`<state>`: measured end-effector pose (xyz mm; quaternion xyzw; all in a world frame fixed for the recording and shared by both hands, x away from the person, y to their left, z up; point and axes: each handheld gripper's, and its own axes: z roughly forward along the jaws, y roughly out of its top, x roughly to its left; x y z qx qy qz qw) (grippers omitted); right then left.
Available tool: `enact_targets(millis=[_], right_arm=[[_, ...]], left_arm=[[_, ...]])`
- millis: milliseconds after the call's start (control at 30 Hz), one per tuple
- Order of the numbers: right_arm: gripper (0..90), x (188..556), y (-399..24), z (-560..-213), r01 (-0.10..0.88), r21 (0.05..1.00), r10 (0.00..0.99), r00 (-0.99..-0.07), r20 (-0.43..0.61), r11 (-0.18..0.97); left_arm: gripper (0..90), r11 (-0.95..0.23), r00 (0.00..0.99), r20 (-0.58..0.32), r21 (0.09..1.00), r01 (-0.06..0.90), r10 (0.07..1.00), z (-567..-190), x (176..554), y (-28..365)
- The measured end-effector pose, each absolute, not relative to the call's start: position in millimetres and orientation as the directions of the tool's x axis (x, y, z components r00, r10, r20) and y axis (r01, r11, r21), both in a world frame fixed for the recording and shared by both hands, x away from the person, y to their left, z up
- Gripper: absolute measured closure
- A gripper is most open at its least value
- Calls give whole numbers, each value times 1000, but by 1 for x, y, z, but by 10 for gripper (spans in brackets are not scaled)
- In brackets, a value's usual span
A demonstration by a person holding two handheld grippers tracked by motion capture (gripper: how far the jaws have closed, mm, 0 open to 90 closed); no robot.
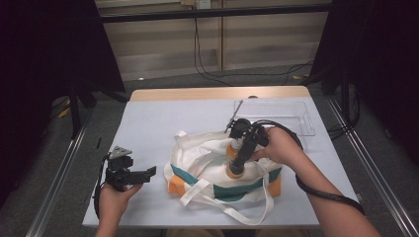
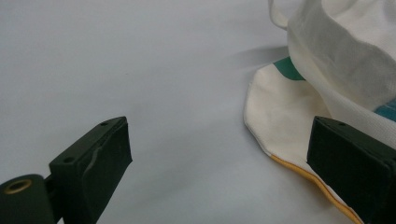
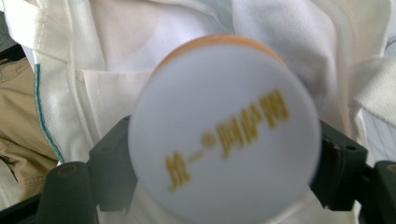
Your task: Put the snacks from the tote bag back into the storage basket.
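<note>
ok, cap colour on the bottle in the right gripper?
White with gold lettering, on the orange bottle; clearest in the right gripper view.

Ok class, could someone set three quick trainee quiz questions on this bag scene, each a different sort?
1. True or false: the left gripper is gripping the tote bag.
2. What sits between the jaws of the right gripper? A) a round white-lidded container B) a spoon C) a bag handle
3. What lies on the table beyond the bag, towards the far right corner?

Key: 1 false, its jaws stand open beside the bag; 2 A; 3 the clear plastic tray.
</note>
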<state>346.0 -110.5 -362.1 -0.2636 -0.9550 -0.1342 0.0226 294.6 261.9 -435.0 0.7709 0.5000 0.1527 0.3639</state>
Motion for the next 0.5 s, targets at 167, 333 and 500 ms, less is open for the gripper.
enact_targets(millis=[167,333,500], right_arm=[[270,347,-105,-363,511,234,499,-859,113,827],[291,347,-103,-363,508,229,500,-861,93,830],[297,347,-102,-362,511,215,505,-859,88,832]], left_arm=[[63,-231,449,-129,715,659,884,-434,294,263],[63,-221,445,-136,718,660,885,-434,294,263],[63,-222,443,-133,718,660,886,-434,294,263]])
